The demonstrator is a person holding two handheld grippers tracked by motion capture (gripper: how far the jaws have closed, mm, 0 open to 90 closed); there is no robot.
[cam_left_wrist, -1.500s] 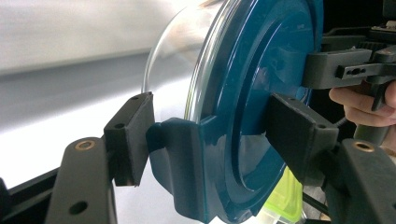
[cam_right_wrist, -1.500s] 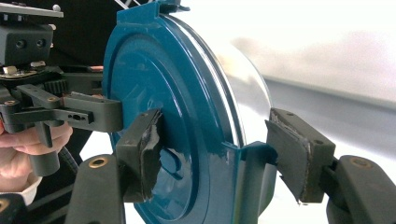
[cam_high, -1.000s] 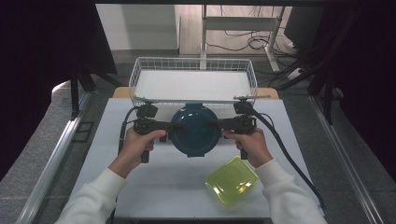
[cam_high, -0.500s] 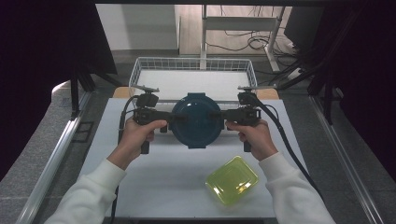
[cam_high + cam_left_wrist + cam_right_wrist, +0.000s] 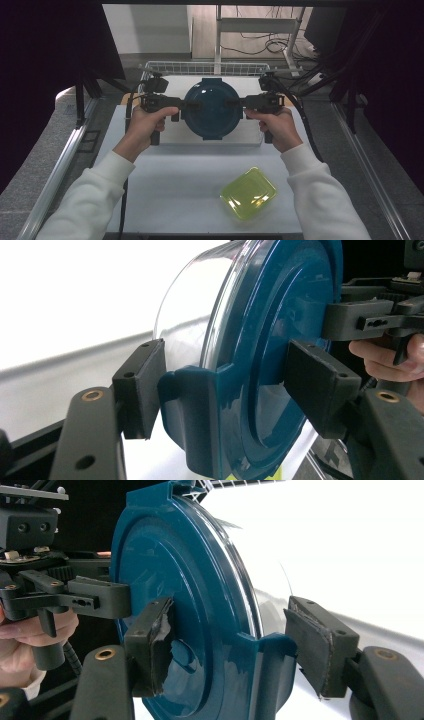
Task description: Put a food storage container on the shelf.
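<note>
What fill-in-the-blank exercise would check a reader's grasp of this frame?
1. Both claws, left claw and right claw, grip a round container with a lid coloured ____.
2. The green box lies on the ____.
3. Behind the container stands a white wire ____.
4. The claws hold the container from ____ sides.

Missing words: blue; table; basket; opposite
</note>
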